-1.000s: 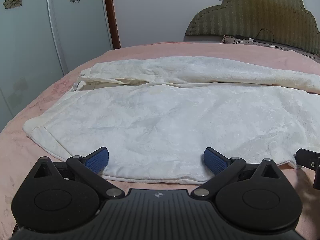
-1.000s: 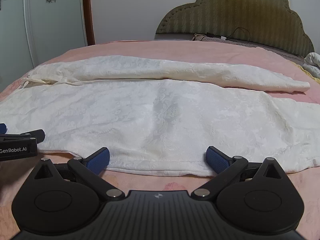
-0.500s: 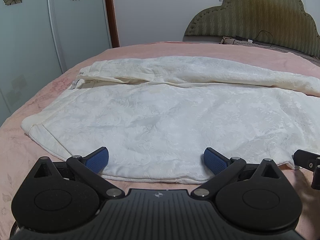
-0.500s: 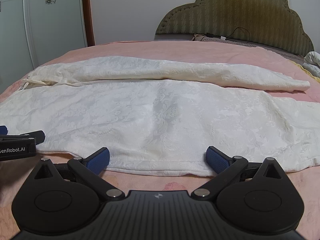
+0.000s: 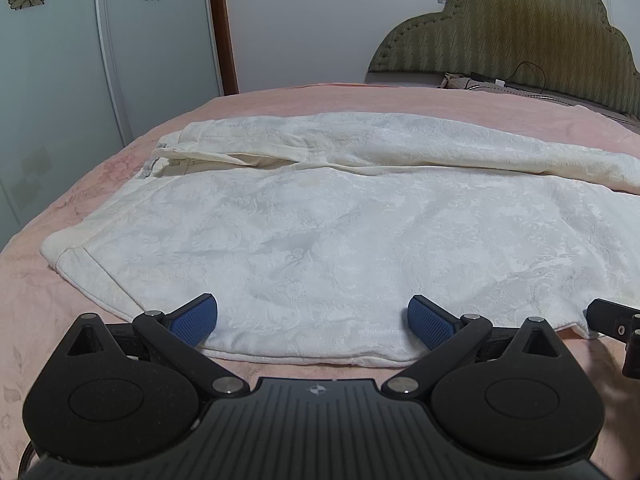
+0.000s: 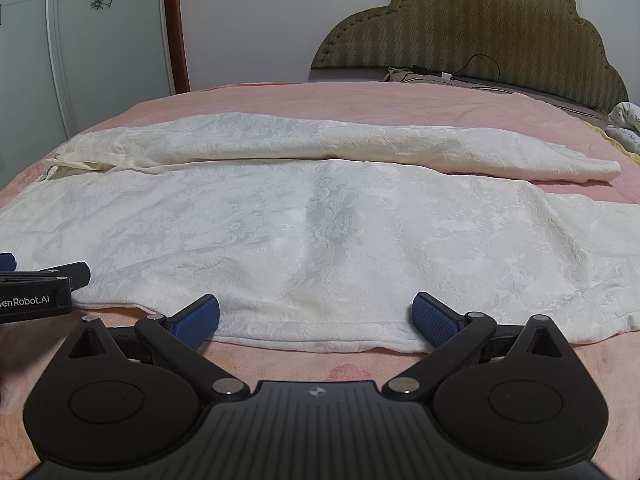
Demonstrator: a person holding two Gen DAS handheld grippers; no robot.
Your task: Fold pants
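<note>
**Inspector:** Both tools are standing wide open and gripping nothing. Your left gripper (image 5: 313, 322) and your right gripper (image 6: 316, 320) are hovering at the near hem of the white pants (image 5: 320, 240), pads spread apart over the cloth edge. The garment is lying lengthwise across the pink bed cover (image 5: 60, 320), waistband (image 5: 168, 160) toward the left, one leg spread flat nearest you and the other lying bunched behind it.

**Operator:** So what are you flagging?

**Inspector:** Three risks, in my judgement. First, you are aiming at a thin double hem; if the pads are closing too shallow, you are catching only the top layer and the leg is opening up as you lift. Second, the cover beneath is soft (and it is sitting directly against the fabric), so a low approach is likely pinching bedding along with the pants. Third, the two tools are working close together; the right one's tip is showing at the edge of the left wrist view, so a sideways drift is risking a collision.

**Operator:** And the far leg?

**Inspector:** It is lying creased along its length. Folding over it unsmoothed is trapping that ridge inside the fold.
</note>
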